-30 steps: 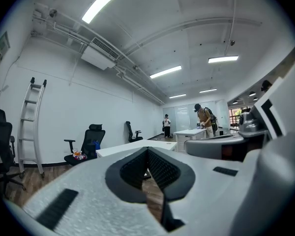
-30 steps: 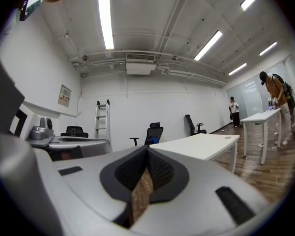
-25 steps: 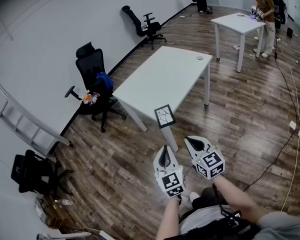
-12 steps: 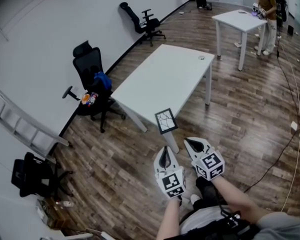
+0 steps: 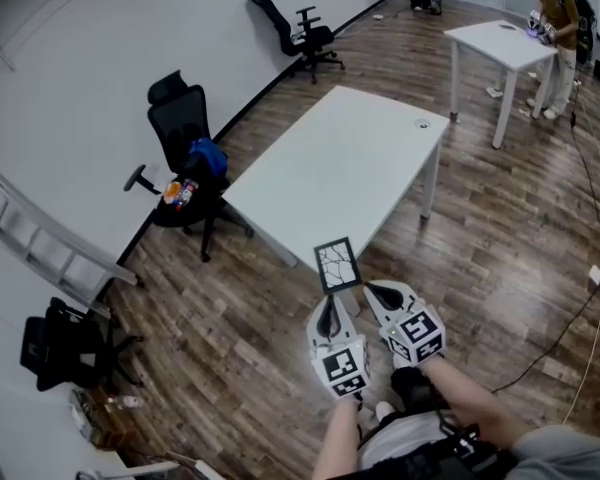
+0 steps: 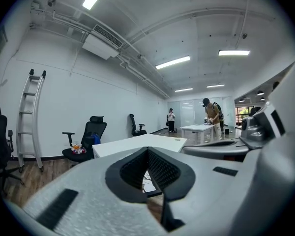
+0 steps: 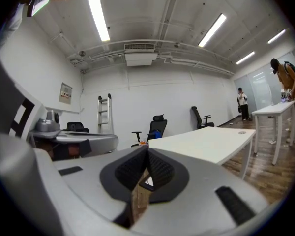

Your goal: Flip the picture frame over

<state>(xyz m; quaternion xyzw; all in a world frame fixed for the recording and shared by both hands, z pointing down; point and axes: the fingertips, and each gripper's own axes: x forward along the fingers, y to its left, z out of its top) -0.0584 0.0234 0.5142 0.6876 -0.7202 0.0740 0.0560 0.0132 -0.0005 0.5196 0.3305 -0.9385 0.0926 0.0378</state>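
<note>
Picture frame (image 5: 337, 265) lies at the table's (image 5: 330, 158) near corner. Your left tool (image 5: 330, 306) and right tool (image 5: 373, 289) are clenched empty; open them before gripping its near edge.

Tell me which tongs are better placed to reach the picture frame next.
Left, marginally: the left tongs point straight at the picture frame; the right tongs sit off to its right. Both are shut and empty.
</note>
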